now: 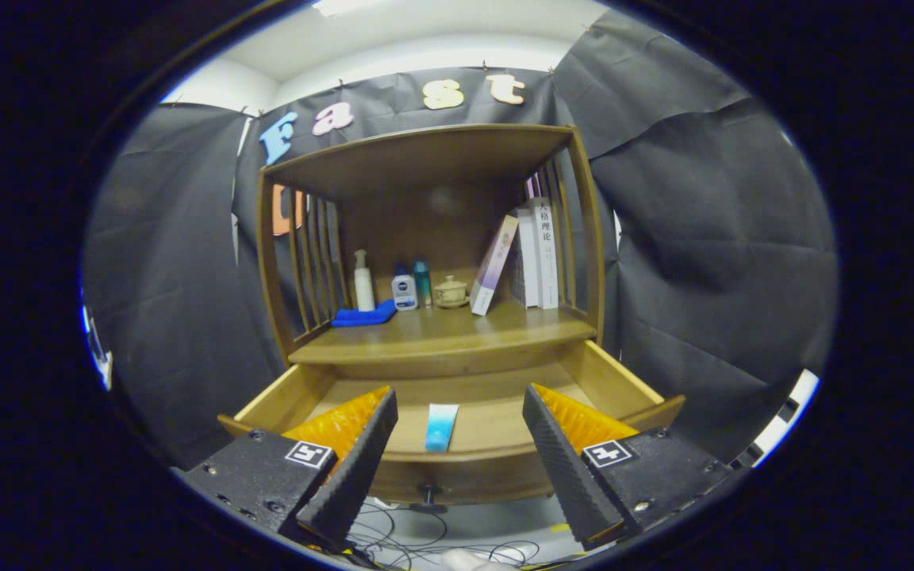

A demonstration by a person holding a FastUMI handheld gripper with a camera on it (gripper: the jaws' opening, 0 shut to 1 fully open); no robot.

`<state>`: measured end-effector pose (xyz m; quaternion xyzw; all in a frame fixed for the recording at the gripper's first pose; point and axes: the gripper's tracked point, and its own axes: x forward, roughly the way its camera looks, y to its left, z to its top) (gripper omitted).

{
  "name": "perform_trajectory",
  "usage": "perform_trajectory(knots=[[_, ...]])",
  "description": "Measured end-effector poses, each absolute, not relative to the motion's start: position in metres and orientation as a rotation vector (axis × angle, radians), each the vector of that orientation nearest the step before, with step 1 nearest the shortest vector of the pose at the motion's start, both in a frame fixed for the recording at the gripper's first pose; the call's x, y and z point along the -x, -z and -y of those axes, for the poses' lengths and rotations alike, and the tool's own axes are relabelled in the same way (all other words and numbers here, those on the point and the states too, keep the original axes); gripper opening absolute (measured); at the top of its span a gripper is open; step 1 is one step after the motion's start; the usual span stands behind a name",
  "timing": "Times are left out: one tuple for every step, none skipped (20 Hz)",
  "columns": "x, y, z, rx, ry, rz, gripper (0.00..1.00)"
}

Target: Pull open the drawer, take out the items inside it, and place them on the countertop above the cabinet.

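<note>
The wooden cabinet's drawer (pixel 608 381) stands pulled open just beyond my fingers. A small blue-and-white tube (pixel 441 427) lies flat on the drawer floor, near the front wall, in line with the gap between the fingers. The drawer's dark knob (pixel 428 496) sticks out below it. My gripper (pixel 457 416) hovers in front of and slightly above the drawer, open wide, with nothing between its fingers. The countertop (pixel 457 333) lies above the drawer.
On the countertop stand a white pump bottle (pixel 362 281) on a blue cloth (pixel 364 316), two small bottles (pixel 412 287), a lidded cup (pixel 450 293) and several books (pixel 528 258). Slatted sides and a top shelf (pixel 417 155) enclose it. Cables (pixel 409 539) lie on the floor below.
</note>
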<state>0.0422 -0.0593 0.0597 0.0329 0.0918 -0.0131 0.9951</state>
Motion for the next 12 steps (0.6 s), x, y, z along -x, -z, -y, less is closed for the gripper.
perform_trajectory(knots=[[-0.054, -0.067, 0.06, -0.074, 0.034, -0.215, 1.0], [-0.066, -0.073, 0.063, -0.073, 0.055, -0.247, 1.0], [-0.08, -0.08, 0.065, -0.062, 0.072, -0.269, 1.0], [-0.093, -0.083, 0.064, -0.052, 0.077, -0.3, 1.0], [-0.105, -0.082, 0.06, -0.036, 0.085, -0.338, 1.0], [-0.119, -0.08, 0.056, -0.005, 0.076, -0.381, 1.0], [-0.13, -0.077, 0.048, 0.006, 0.061, -0.415, 1.0], [-0.141, -0.072, 0.04, 0.017, 0.044, -0.461, 1.0], [-0.152, -0.065, 0.036, 0.023, 0.037, -0.495, 1.0], [-0.162, -0.058, 0.031, 0.033, 0.033, -0.526, 1.0], [-0.171, -0.049, 0.03, 0.038, 0.034, -0.558, 1.0], [-0.179, -0.039, 0.03, 0.03, 0.043, -0.606, 1.0]])
